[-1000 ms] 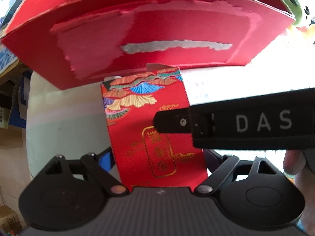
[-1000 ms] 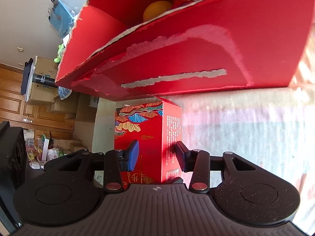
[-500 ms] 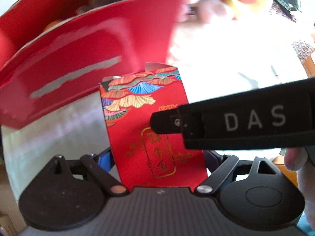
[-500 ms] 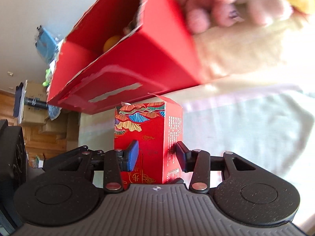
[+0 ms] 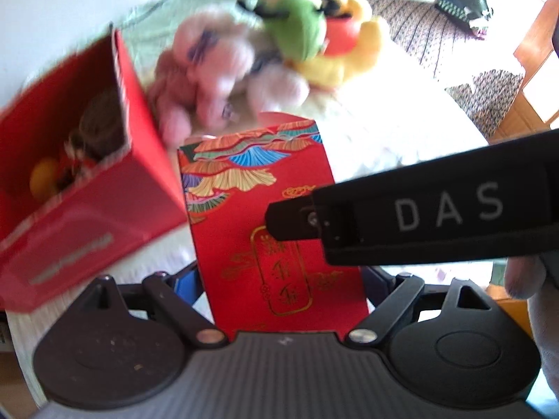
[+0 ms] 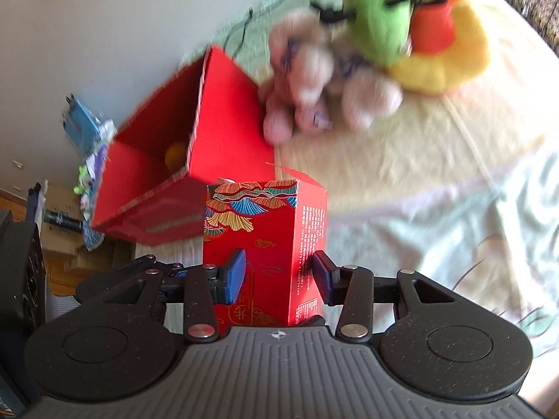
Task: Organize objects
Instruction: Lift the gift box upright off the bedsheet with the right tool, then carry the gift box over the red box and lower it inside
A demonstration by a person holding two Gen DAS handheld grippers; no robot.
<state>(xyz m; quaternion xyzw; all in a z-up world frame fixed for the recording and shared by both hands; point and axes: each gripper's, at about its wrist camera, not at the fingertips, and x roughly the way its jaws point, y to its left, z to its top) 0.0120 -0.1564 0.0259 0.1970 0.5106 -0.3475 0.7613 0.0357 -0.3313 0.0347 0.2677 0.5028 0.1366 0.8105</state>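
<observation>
A small red gift box point(image 5: 265, 209) with fan patterns and gold characters stands upright between both grippers. My left gripper point(image 5: 283, 279) is shut on its lower sides. In the left wrist view one black finger point(image 5: 419, 216) of the other gripper, marked DAS, lies across the box's front. In the right wrist view my right gripper point(image 6: 277, 276) has its blue pads pressed on the small red gift box point(image 6: 265, 244). A large open red carton point(image 5: 87, 209) sits to the left, behind the small box, with an orange ball point(image 5: 43, 179) inside; the large carton point(image 6: 227, 122) also shows from the right.
A pink plush toy point(image 6: 314, 80) and a green and yellow plush toy point(image 6: 380, 24) lie on the pale bedsheet point(image 6: 436, 209) beyond the boxes. Cardboard boxes and clutter point(image 6: 70, 216) stand on the floor at the left. A person's fingertip point(image 5: 524, 279) shows at the right edge.
Both views have swung away from the large red carton, which has shifted left and farther off. The plush toys have come into sight. Both grippers keep hold of the small box.
</observation>
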